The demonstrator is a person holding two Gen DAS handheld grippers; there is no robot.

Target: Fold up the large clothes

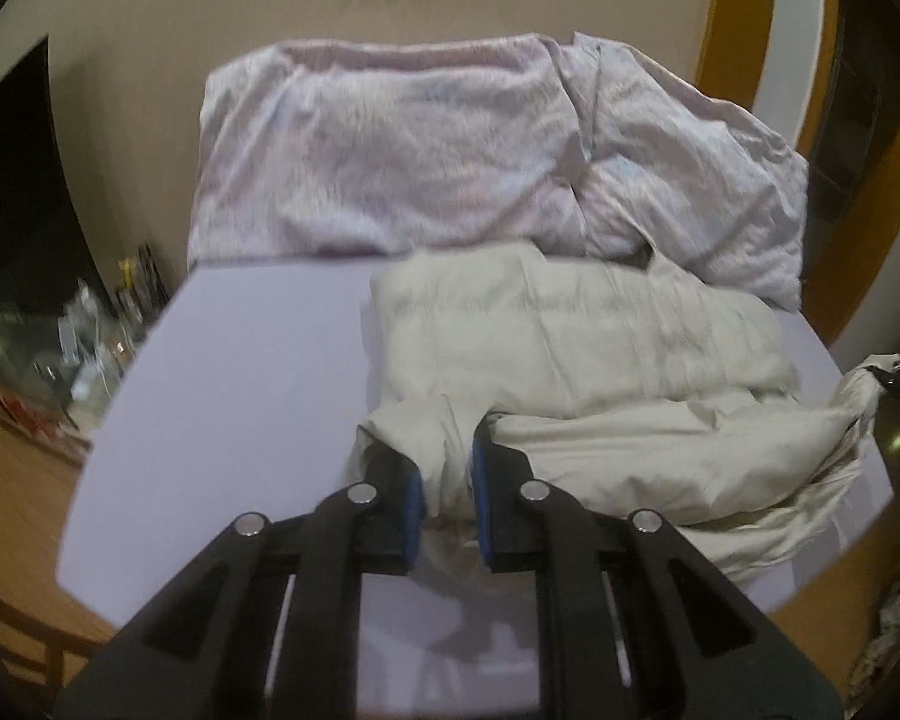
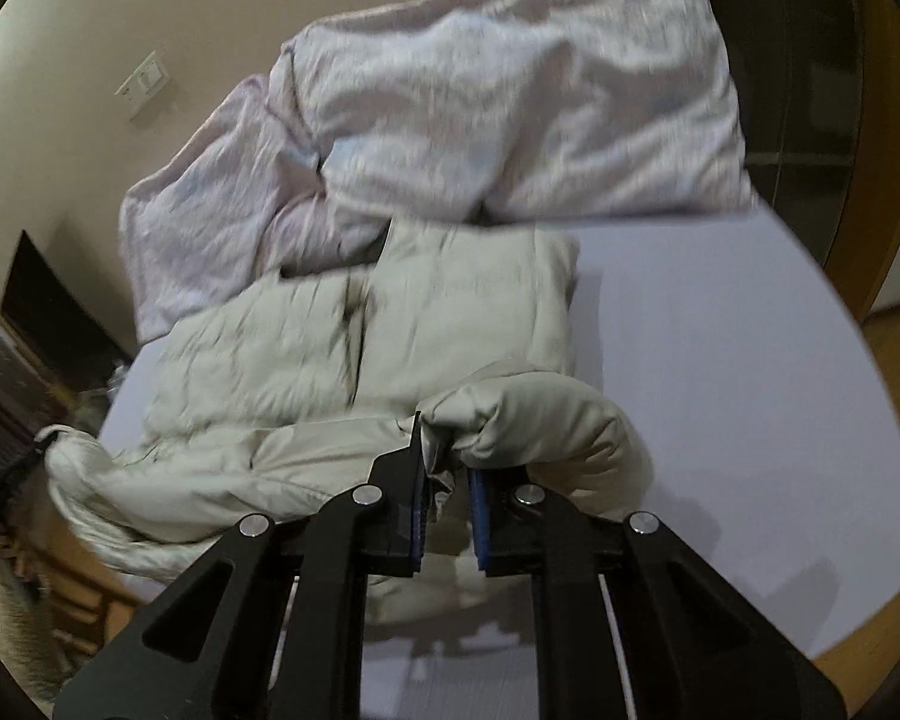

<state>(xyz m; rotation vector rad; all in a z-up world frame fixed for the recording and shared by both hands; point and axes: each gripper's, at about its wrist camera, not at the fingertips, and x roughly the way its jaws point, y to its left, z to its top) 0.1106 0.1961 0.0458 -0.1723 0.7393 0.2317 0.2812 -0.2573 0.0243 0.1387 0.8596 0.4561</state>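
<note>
Between the blue pads of the left tool [image 1: 447, 504], a pinch of the cream padded jacket [image 1: 570, 348] is being clamped, and the right tool [image 2: 447, 501] is clenching another bunch of the same near edge. Both tools are gripping the hem side, probably so that edge can be carried over as one fold. Beyond them, the jacket is lying crumpled across the pale lilac surface [image 1: 240, 372], one end spilling off the surface's edge. Farther back, a lavender garment [image 1: 390, 150] is sitting heaped by the wall, apparently waiting its turn, just touching the jacket's far edge.
</note>
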